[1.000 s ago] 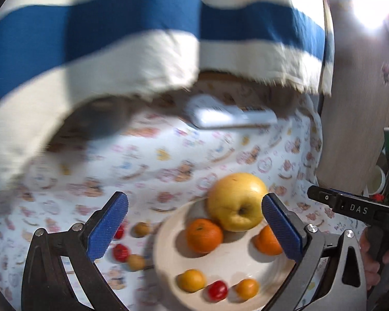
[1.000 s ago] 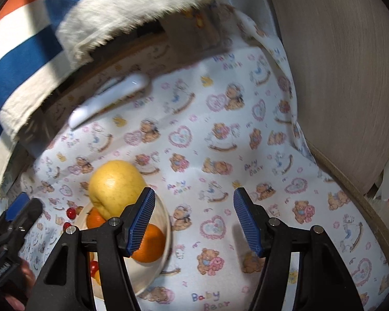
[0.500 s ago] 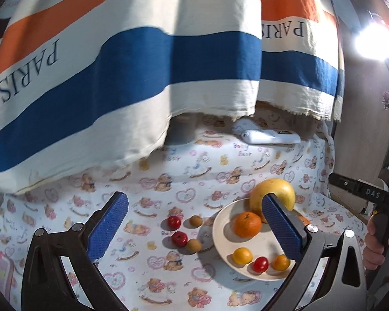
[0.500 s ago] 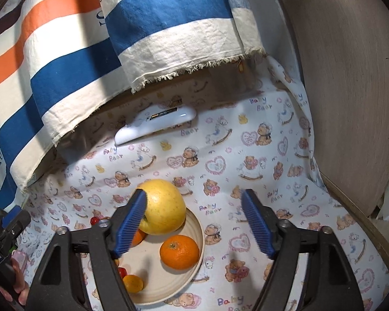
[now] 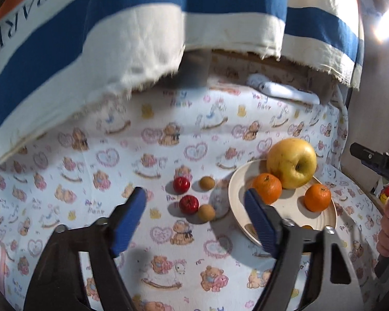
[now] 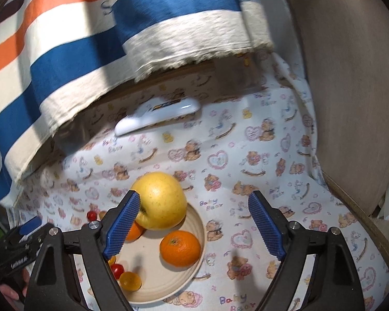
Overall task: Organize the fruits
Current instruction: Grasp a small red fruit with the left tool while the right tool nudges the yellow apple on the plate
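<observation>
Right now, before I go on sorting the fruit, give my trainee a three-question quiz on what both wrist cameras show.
1. True or false: the yellow apple sits on the plate.
2. How many small fruits lie on the cloth left of the plate in the left wrist view? A) two B) four C) six
3. Fill in: the left gripper and the right gripper hold ____.

Key
1. True; two oranges lie beside it.
2. B: two red fruits and two brown ones.
3. Nothing; both are open, the left jaws having just been closing, the right opening.
</observation>
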`<act>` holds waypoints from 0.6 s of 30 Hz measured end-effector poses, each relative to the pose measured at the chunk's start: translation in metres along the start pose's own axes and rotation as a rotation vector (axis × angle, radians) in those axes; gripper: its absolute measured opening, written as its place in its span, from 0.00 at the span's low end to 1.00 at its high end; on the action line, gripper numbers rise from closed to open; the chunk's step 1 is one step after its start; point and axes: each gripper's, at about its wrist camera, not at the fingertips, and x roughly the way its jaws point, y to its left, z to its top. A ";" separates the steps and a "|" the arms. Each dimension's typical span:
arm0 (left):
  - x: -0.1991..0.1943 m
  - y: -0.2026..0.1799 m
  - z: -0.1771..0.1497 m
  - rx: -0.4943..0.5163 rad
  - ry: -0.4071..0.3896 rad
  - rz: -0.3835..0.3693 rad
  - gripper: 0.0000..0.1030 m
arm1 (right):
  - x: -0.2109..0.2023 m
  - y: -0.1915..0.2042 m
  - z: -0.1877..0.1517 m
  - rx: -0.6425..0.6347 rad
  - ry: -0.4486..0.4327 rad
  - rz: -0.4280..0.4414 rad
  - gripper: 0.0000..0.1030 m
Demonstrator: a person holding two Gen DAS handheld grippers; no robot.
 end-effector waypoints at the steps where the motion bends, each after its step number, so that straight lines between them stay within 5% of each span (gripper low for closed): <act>1: 0.002 0.001 0.000 -0.008 0.015 0.001 0.71 | 0.001 0.004 -0.002 -0.016 0.001 0.004 0.84; 10: 0.061 0.009 0.011 -0.060 0.285 0.038 0.61 | 0.007 0.028 -0.015 -0.110 0.024 0.032 0.84; 15: 0.077 0.022 0.008 -0.163 0.291 0.034 0.50 | 0.009 0.040 -0.019 -0.162 0.040 0.027 0.73; 18: 0.079 0.029 0.005 -0.212 0.234 -0.041 0.46 | 0.009 0.047 -0.017 -0.159 0.053 0.033 0.65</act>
